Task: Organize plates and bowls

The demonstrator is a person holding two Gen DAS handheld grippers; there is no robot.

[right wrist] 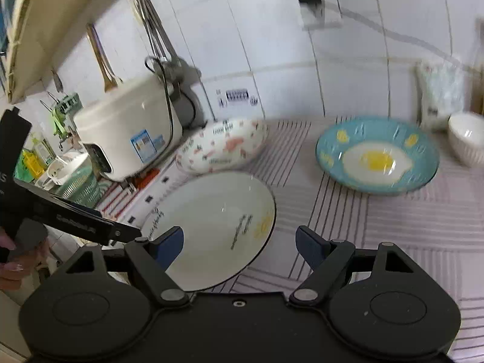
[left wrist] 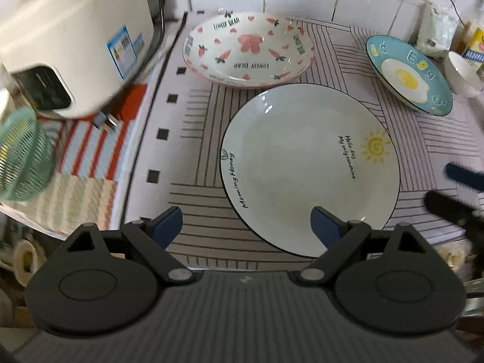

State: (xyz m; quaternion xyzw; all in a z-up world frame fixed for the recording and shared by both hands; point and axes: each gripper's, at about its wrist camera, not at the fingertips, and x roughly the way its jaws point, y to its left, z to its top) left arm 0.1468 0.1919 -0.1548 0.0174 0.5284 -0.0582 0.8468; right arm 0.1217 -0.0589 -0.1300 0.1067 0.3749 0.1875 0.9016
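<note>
A white plate with a sun drawing point(left wrist: 308, 166) lies on the striped mat, nearest me; it also shows in the right wrist view point(right wrist: 211, 227). Behind it is a white plate with pink carrots point(left wrist: 248, 48) point(right wrist: 222, 146). A blue plate with a fried-egg picture point(left wrist: 408, 74) point(right wrist: 376, 158) lies to the right, and a small white bowl point(left wrist: 462, 72) point(right wrist: 467, 139) beside it. My left gripper point(left wrist: 246, 227) is open and empty above the sun plate's near edge. My right gripper point(right wrist: 239, 246) is open and empty, above the sun plate's right edge.
A white rice cooker point(left wrist: 75, 39) point(right wrist: 130, 130) stands at the left with a green basket point(left wrist: 24, 154) in front of it. Packets and bottles point(left wrist: 438, 27) line the back right against the tiled wall. The striped mat point(right wrist: 393, 227) extends to the right.
</note>
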